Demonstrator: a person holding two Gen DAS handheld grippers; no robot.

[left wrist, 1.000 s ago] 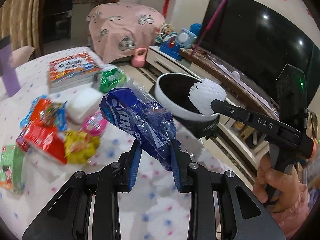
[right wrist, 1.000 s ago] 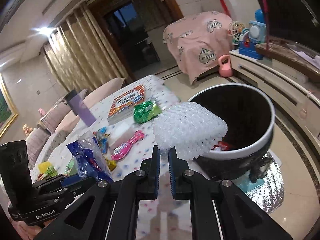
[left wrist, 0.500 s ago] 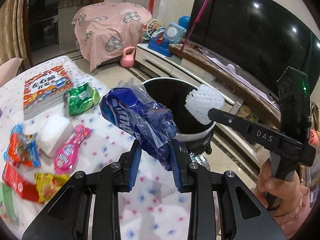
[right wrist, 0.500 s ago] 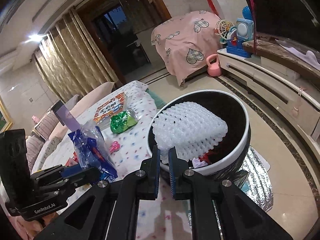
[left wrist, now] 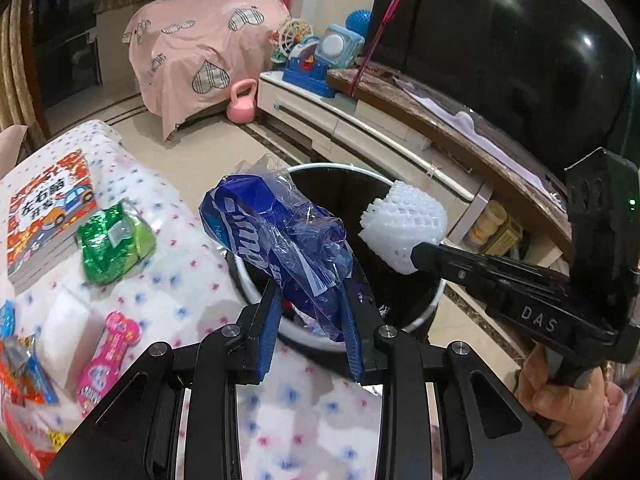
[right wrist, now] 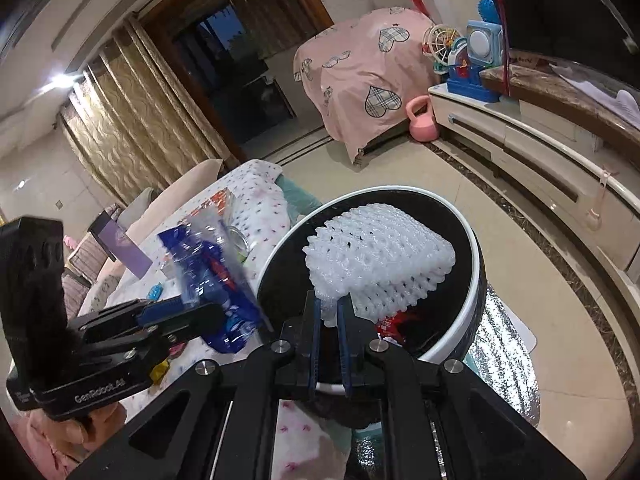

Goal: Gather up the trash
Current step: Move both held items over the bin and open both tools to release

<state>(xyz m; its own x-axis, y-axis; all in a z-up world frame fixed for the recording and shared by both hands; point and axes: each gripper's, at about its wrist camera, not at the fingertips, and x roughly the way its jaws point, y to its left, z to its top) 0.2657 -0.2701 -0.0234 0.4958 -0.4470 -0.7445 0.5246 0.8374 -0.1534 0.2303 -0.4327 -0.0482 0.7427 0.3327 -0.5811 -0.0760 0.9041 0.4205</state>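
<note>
A blue plastic wrapper [left wrist: 280, 236] is pinched by the left gripper [left wrist: 312, 332], and a white foam net [right wrist: 380, 256] by the right gripper [right wrist: 329, 344], above the trash bin [right wrist: 476, 308].

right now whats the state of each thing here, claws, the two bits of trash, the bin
left claw: shut on the blue plastic wrapper, held at the bin's near edge
right claw: shut on the white foam net, held over the bin's opening
trash bin: open, no lid, some red trash inside
green snack bag: lying on the table
picture book: closed, flat on the table
</note>
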